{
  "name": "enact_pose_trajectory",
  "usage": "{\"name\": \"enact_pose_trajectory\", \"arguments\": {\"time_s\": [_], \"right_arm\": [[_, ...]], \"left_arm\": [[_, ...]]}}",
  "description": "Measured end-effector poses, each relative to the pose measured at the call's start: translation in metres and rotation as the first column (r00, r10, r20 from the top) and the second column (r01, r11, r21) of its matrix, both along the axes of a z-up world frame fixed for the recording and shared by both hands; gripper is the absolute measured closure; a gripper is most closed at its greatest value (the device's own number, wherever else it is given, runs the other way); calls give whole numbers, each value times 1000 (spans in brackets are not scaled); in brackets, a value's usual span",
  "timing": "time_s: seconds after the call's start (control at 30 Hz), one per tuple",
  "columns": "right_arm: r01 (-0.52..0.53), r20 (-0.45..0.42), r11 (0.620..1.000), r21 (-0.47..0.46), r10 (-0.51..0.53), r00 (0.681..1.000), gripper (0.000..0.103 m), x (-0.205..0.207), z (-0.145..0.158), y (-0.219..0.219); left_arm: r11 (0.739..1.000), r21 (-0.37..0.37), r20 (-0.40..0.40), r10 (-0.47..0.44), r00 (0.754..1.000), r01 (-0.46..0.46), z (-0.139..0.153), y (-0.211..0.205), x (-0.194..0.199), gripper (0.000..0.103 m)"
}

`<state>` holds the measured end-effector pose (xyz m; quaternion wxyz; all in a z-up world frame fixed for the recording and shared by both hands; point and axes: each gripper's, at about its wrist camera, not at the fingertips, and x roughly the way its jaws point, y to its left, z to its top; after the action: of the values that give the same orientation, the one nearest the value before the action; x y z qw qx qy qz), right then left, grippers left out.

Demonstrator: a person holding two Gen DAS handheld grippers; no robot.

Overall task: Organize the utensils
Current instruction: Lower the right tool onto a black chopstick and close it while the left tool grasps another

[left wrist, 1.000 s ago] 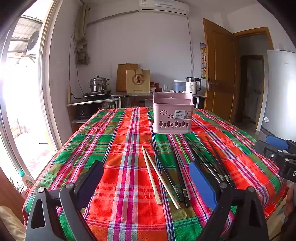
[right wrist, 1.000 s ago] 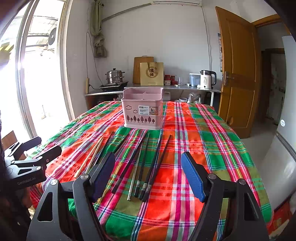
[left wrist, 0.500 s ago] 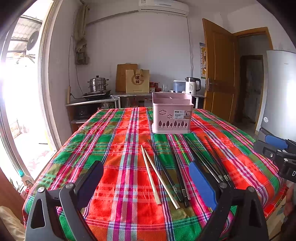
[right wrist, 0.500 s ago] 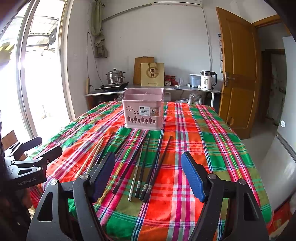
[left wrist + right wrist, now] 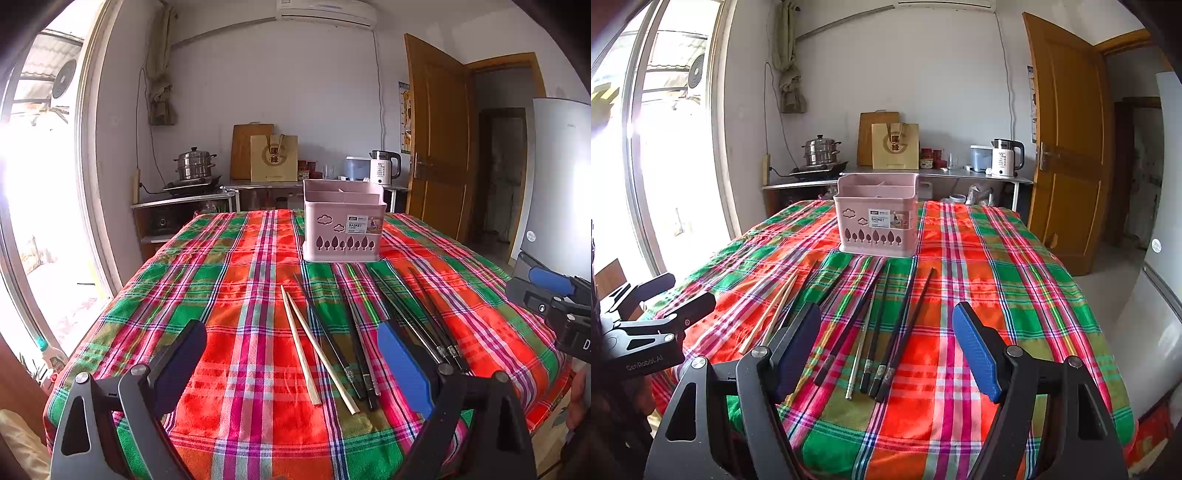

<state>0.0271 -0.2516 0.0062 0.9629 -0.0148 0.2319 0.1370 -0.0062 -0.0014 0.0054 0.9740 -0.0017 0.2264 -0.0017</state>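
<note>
A pink divided utensil basket (image 5: 343,229) stands upright on the plaid tablecloth (image 5: 240,295), also in the right wrist view (image 5: 879,225). In front of it lie two pale wooden chopsticks (image 5: 306,343) and several black chopsticks (image 5: 354,343), also in the right wrist view (image 5: 894,325), with the wooden pair at the left (image 5: 772,310). My left gripper (image 5: 291,365) is open and empty above the near table edge. My right gripper (image 5: 886,347) is open and empty over the black chopsticks' near ends.
The right gripper's body shows at the right edge of the left wrist view (image 5: 554,306); the left gripper's body shows at the left of the right wrist view (image 5: 646,332). A counter with a steamer pot (image 5: 195,166) and kettle (image 5: 384,166) stands behind the table. A fridge (image 5: 557,177) is at the right.
</note>
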Motion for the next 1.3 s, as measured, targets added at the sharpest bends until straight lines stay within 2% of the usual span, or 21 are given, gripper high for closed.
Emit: {"name": "enact_pose_trajectory", "arguments": {"time_s": [0.3, 0.53, 0.67, 0.73, 0.83, 0.9, 0.93, 1.1, 1.17, 1.3], "right_arm": [[-2, -19, 1000, -10, 2, 1000, 29, 15, -5, 1], [-17, -57, 1000, -22, 15, 998, 29, 47, -10, 0], [-19, -88, 999, -27, 17, 996, 29, 69, -12, -2], [-23, -109, 999, -22, 21, 994, 29, 82, -14, -2], [-33, -145, 999, -22, 29, 989, 37, 101, -18, -1], [-45, -174, 999, -28, 40, 984, 47, 116, -22, 3], [-49, -188, 998, -34, 42, 981, 49, 122, -24, 5], [-90, -271, 994, -54, 72, 960, 68, 157, -39, 17], [-94, -302, 994, -56, 73, 951, 73, 169, -46, 20], [-76, -353, 996, -49, 54, 934, 79, 188, -59, 18]], "left_arm": [[999, 11, -43, -33, 998, 34, -7, -2, 22, 9], [998, 3, -127, -56, 990, 57, -14, 2, 68, 9], [998, 5, -195, -59, 979, 62, -18, 4, 101, 13], [996, -23, -227, -93, 969, 90, -20, 6, 119, 14], [993, -57, -278, -115, 954, 104, -24, 9, 147, 19], [988, -81, -298, -147, 943, 129, -26, 10, 164, 19], [989, -85, -311, -144, 940, 123, -28, 11, 172, 20], [981, -140, -387, -179, 905, 134, -40, 13, 211, 36], [980, -140, -400, -185, 898, 140, -43, 11, 221, 45], [976, -164, -436, -199, 877, 140, -51, 12, 235, 54]]}}
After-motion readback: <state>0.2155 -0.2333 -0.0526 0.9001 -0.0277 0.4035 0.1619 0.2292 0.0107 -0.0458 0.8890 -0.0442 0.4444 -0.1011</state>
